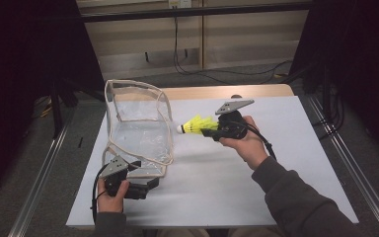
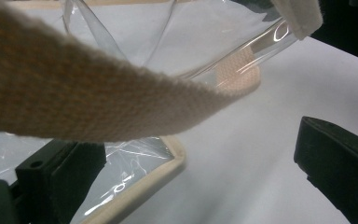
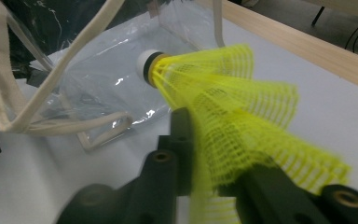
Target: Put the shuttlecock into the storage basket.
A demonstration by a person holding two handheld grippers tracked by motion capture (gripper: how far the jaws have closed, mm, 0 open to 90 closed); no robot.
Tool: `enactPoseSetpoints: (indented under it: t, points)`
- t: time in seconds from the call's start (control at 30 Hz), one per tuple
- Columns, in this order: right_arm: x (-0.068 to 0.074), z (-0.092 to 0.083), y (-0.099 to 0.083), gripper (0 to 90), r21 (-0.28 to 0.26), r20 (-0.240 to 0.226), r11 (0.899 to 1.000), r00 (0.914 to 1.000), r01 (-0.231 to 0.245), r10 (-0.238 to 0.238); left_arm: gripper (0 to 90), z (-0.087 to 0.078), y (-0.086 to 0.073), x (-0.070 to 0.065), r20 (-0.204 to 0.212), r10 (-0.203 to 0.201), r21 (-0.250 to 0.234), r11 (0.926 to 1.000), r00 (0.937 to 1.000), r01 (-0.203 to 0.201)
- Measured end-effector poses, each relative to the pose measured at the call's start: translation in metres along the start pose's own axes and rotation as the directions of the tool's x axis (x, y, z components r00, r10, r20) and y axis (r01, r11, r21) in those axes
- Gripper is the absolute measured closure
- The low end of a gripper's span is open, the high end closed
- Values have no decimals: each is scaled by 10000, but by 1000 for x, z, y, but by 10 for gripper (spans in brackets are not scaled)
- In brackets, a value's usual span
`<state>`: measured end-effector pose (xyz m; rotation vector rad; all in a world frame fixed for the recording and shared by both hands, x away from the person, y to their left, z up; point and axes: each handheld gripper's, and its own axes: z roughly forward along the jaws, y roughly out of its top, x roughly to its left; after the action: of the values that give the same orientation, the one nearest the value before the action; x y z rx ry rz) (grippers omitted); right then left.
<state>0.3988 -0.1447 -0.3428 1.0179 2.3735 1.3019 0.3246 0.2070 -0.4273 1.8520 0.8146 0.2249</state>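
A yellow shuttlecock [image 1: 194, 125] is clamped by its net skirt between the jaws of the right hand-held gripper [image 1: 208, 131], held above the middle of the worktop [image 1: 276, 163], its white cork tip pointed at the clear bag [image 1: 138, 133] just beside it. The bag stands open toward the worktop's left edge. The left hand-held gripper [image 1: 150, 183] is seen at the bag's near corner with jaws spread wide, a beige strap [image 2: 98, 98] draped across them.

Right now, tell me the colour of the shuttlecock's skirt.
Bright yellow mesh on the shuttlecock; clearest in the right gripper view.
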Motion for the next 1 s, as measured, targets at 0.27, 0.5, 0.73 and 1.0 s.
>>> enactPoseSetpoints:
  t: [0.27, 0.5, 0.73, 1.0]
  points:
    - [2, 0, 9, 824, -60, -233, 10000, 9997, -66, 65, 19, 0, 0, 0, 27, -10, -27, 10000, 10000, 10]
    - [3, 1, 16, 826, 8, -209, 10000, 9998, 12, -12, 19, 0, 0, 0, 21, -10, -31, 10000, 10000, 10]
    - [5, -2, 25, 825, 4, -213, 10000, 9997, 72, -72, 19, 0, 0, 0, -7, -6, -9, 10000, 10000, 6]
    - [6, -7, 39, 825, -51, -185, 9998, 9996, 191, -192, 19, 0, 0, 0, -5, -17, -22, 10000, 10000, 17]
